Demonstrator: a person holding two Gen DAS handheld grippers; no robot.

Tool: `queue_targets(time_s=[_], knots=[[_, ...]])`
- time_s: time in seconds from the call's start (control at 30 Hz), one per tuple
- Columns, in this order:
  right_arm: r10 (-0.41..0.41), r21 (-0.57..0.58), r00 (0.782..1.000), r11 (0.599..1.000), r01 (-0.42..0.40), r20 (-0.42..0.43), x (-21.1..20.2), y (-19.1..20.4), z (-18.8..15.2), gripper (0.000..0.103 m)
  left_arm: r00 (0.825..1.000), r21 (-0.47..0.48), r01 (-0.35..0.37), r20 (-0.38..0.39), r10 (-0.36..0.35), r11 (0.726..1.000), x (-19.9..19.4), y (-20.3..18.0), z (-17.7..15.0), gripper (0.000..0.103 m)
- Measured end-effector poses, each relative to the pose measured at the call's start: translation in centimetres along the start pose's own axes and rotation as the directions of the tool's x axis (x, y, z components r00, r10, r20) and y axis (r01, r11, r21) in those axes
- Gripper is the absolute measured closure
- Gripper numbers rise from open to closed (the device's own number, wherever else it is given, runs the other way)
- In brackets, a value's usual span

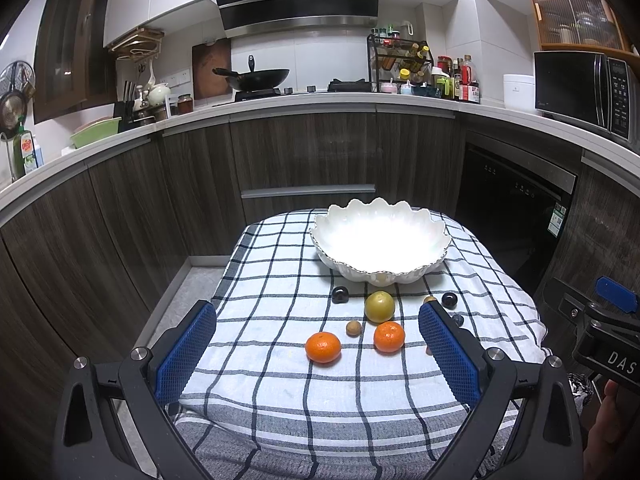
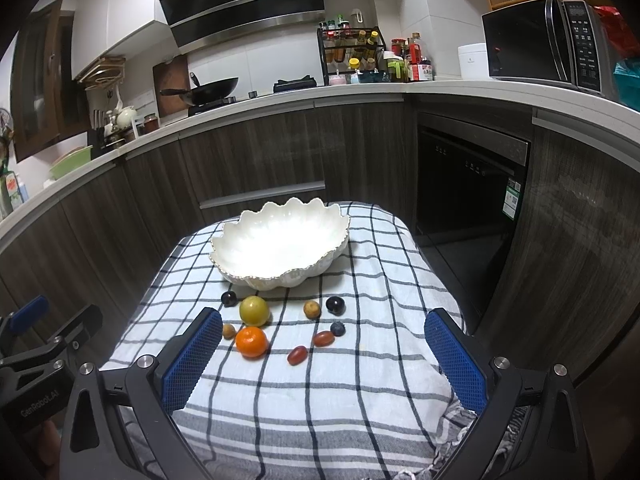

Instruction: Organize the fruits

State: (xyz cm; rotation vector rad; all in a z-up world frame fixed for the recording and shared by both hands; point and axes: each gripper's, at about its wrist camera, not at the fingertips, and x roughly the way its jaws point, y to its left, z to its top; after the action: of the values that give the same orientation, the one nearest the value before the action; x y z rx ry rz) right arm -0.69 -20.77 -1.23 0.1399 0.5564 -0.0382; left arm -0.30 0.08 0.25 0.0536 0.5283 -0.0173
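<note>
A white scalloped bowl (image 1: 380, 244) (image 2: 280, 240) stands empty at the far end of a checked cloth (image 1: 280, 380) (image 2: 320, 392). In front of it lie loose fruits: two oranges (image 1: 323, 347) (image 1: 389, 336) (one shows in the right wrist view (image 2: 251, 342)), a yellow-green fruit (image 1: 379, 306) (image 2: 254, 311), dark plums (image 1: 340, 294) (image 2: 335, 305), small brown fruits (image 1: 354, 328) (image 2: 312, 309), two red dates (image 2: 297, 355) and a blueberry (image 2: 338, 328). My left gripper (image 1: 318, 354) is open and empty, short of the oranges. My right gripper (image 2: 324, 356) is open and empty, near the dates.
The cloth covers a small table in a kitchen. Dark wood cabinets (image 1: 312, 152) and a built-in dishwasher (image 2: 468, 188) stand behind it. The counter holds a wok (image 1: 256, 78), a spice rack (image 1: 400, 64) and a microwave (image 2: 540, 40). The floor (image 1: 180, 292) drops off left of the table.
</note>
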Motion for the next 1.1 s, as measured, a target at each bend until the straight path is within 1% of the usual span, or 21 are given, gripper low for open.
queue_targets(time_s=[0.83,1.1], knots=[[-0.002,0.01,1.0,1.0,0.002,-0.006,-0.26,-0.46,0.36,0.0,1.0,0.001,0.0,0.0,0.0,1.0,0.04,-0.04,-0.03,0.0],[-0.006,0.011,1.0,1.0,0.006,-0.015,0.51,-0.4,0.11,0.0,1.0,0.002,-0.005,-0.005,0.005,1.0,0.34,-0.04,-0.16,0.0]])
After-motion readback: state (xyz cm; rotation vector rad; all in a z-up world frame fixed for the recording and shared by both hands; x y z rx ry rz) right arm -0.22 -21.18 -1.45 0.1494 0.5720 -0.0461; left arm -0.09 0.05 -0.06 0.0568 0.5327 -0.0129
